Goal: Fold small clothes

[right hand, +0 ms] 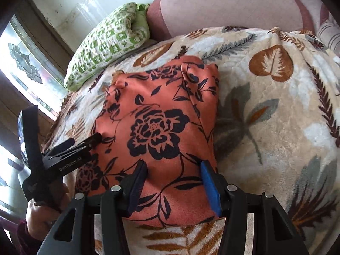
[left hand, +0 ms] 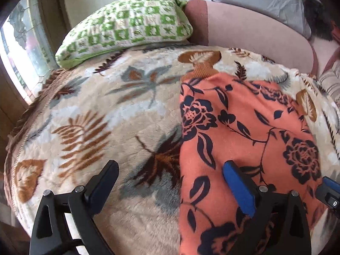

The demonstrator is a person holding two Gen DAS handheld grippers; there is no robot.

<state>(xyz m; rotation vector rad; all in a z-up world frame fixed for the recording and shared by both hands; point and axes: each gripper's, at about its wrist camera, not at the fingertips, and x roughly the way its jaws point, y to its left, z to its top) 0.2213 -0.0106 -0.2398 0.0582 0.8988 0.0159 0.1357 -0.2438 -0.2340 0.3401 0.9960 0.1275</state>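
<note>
Garment point(right hand: 161, 127) folded flat on blanket point(right hand: 265, 127); left tool point(left hand: 170, 182) and right tool point(right hand: 173, 182) both spread apart, gripping nothing.

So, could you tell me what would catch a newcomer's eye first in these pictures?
The orange flowered garment stands out first, lying folded on the leaf-patterned blanket. Both open grippers, left and right, hover over its near end. A green checked pillow lies at the blanket's far edge.

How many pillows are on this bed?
1 for certain: the green checked pillow at the blanket's far left corner, beyond the orange floral garment. Others may be hidden.
</note>
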